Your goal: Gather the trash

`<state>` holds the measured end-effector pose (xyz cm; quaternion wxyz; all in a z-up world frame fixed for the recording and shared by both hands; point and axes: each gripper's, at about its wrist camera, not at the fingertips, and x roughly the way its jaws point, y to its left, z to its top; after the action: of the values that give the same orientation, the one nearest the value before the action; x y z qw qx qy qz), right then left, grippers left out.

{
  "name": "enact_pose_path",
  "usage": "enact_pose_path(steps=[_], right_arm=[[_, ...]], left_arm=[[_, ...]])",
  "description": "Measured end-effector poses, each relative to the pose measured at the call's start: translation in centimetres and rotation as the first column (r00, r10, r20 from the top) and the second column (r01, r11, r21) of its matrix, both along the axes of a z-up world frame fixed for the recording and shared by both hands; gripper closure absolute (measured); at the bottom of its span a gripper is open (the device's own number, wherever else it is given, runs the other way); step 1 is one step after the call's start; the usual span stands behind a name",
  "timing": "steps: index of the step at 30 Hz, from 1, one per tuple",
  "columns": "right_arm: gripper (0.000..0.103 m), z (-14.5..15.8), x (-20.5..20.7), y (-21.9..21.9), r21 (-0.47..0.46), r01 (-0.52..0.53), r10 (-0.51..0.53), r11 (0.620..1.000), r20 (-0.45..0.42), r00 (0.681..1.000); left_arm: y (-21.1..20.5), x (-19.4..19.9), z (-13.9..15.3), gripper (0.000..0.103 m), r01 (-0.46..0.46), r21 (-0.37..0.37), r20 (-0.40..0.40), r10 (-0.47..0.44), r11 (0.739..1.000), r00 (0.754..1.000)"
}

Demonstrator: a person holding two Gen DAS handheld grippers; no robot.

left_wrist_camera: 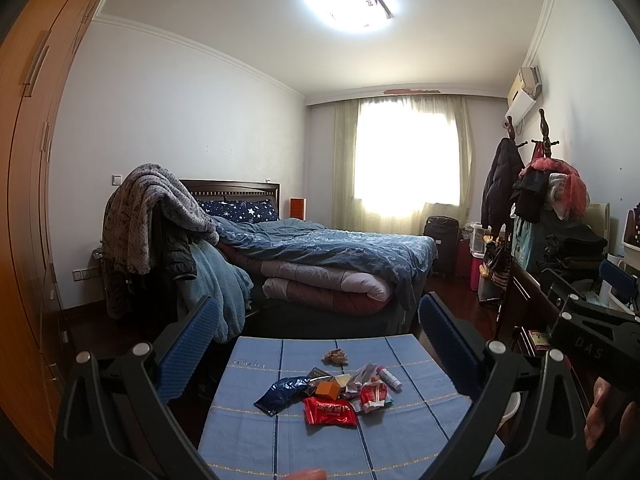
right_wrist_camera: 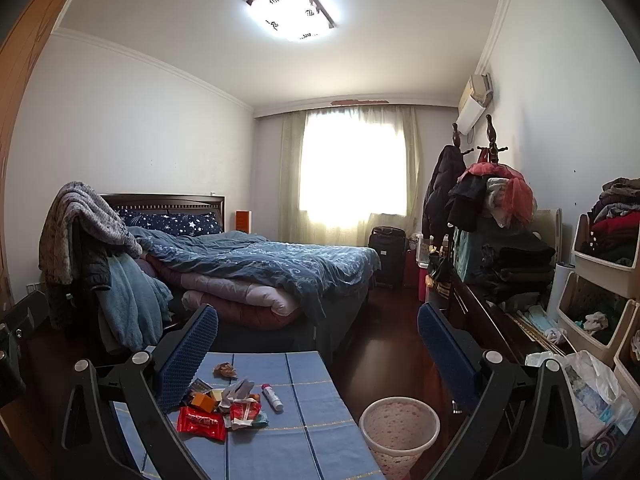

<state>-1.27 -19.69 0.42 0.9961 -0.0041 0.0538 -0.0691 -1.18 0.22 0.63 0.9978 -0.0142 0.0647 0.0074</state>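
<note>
A pile of trash lies on a table with a blue cloth (left_wrist_camera: 416,416) (right_wrist_camera: 312,392): a red wrapper (left_wrist_camera: 330,412) (right_wrist_camera: 201,424), a dark blue foil bag (left_wrist_camera: 280,392), a small orange box (left_wrist_camera: 326,390) (right_wrist_camera: 202,402), a red-and-white wrapper (left_wrist_camera: 374,394) (right_wrist_camera: 244,410), a crumpled brown wrapper (left_wrist_camera: 335,357) (right_wrist_camera: 225,370) and a small white tube (left_wrist_camera: 390,378) (right_wrist_camera: 273,397). A white mesh waste basket (right_wrist_camera: 398,430) stands on the floor right of the table. My left gripper (left_wrist_camera: 320,340) is open and empty above the pile. My right gripper (right_wrist_camera: 318,344) is open and empty, held above the table's right edge.
A bed (left_wrist_camera: 320,248) with blue bedding stands behind the table. A dark dresser (right_wrist_camera: 492,312) piled with clothes lines the right wall, with a plastic bag (right_wrist_camera: 592,392) and storage bins (right_wrist_camera: 600,288) on it. A wardrobe (left_wrist_camera: 32,160) is at the left.
</note>
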Motion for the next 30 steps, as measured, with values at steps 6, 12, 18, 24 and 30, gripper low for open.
enact_pose_path(steps=[6,12,18,24,30], right_arm=[[0.003,0.02,-0.02,-0.04,0.002,0.000,0.000,1.000,-0.001,1.000],[0.003,-0.08,-0.04,-0.07,0.003,0.002,-0.002,1.000,-0.001,1.000],[0.003,-0.08,-0.14,-0.19,0.005,0.004,-0.004,1.000,0.002,1.000],[0.003,-0.10,-0.16,-0.25,0.005,0.004,-0.004,1.000,0.000,1.000],[0.003,-0.25,-0.22,-0.30,0.007,0.003,-0.003,1.000,-0.001,1.000]], left_arm=[[0.00,-0.03,0.12,0.003,0.000,0.002,0.002,0.000,1.000,1.000],[-0.07,-0.06,0.12,0.003,0.004,0.005,-0.001,-0.004,1.000,1.000],[-0.04,-0.07,0.23,0.003,0.003,0.006,-0.001,-0.003,1.000,1.000],[-0.11,-0.12,0.18,0.003,0.003,0.007,-0.001,-0.003,1.000,1.000],[-0.11,-0.13,0.22,0.003,0.003,0.008,0.000,-0.003,1.000,1.000]])
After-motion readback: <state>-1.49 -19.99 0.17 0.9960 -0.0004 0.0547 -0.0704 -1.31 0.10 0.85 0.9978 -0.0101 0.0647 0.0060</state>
